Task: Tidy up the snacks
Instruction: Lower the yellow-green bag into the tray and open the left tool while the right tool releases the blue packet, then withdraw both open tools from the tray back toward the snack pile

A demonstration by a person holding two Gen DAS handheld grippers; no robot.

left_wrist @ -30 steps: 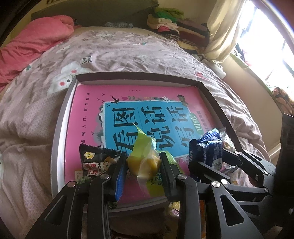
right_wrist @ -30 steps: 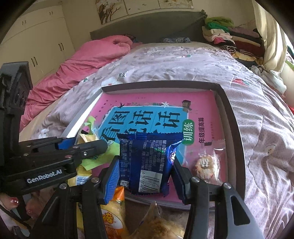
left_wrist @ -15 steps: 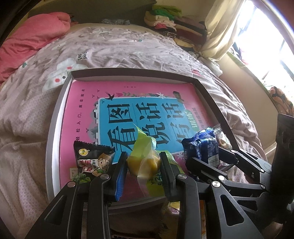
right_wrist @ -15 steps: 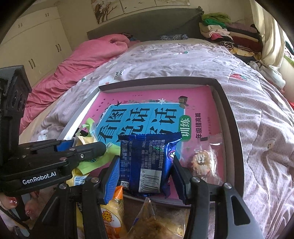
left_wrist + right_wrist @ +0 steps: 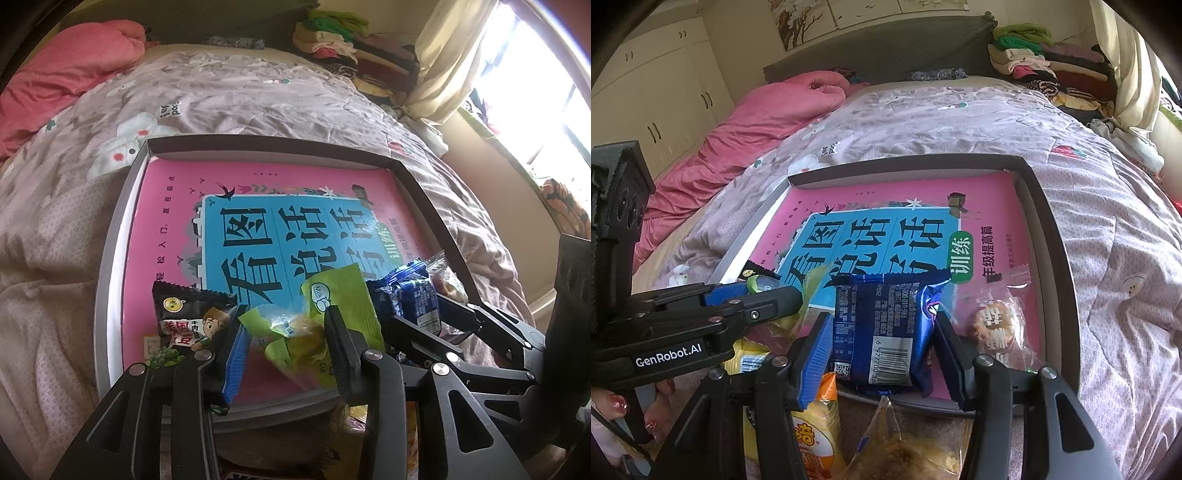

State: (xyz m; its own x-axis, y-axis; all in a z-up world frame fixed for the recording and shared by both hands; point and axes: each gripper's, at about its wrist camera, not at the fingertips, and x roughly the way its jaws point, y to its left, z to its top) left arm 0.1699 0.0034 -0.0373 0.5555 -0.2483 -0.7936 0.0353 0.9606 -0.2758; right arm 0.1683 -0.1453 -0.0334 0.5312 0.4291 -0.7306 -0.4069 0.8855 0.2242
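Snacks in grey tray on quilted bed

Pink-and-blue book, dark blue packet, green-yellow packet, floral mauve quilt

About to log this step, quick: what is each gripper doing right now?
Left gripper: jaws just opening, the yellow-green plastic snack packet lying loose between them.
Right gripper: closed on the dark blue foil snack packet.
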